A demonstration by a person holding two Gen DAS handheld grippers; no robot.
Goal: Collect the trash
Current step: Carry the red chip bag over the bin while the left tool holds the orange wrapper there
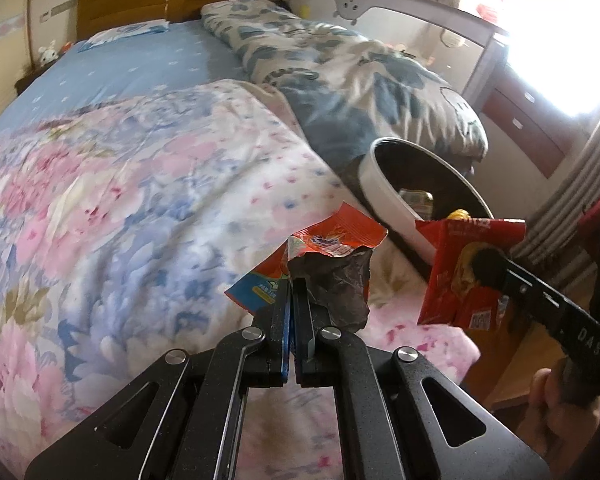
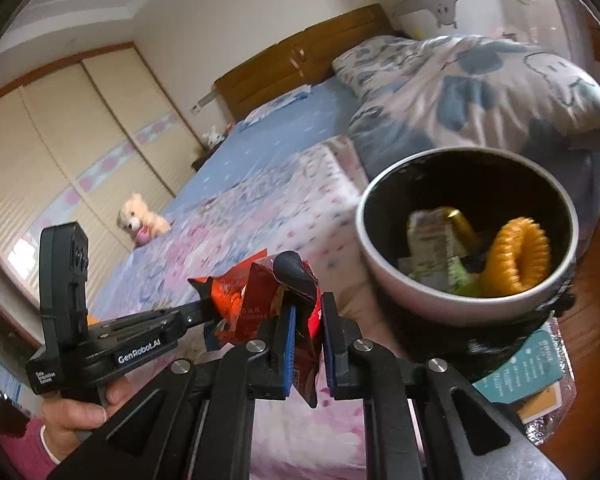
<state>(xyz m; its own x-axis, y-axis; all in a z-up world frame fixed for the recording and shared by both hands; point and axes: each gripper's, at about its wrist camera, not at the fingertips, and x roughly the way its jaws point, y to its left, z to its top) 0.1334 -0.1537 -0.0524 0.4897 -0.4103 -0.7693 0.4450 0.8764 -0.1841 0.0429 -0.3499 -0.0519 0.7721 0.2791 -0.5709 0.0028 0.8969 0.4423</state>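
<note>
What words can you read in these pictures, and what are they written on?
"GenRobot.AI": on the left gripper's black body.
"Data Acquisition System": small label on that gripper's handle, only roughly legible.
"DAS": on the right gripper's black arm.
Red wrapper: print and barcode too blurred to read.
Orange wrapper: print too blurred.
Teal box beside the trash bin: lines of print too small.
Packet in the bin: blurred.

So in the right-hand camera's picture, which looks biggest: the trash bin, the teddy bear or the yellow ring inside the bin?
As they look in the right wrist view:
1. Trash bin, by far the largest.
2. Yellow ring.
3. Teddy bear, though it sits farther away, so it may really be bigger than the ring.
</note>
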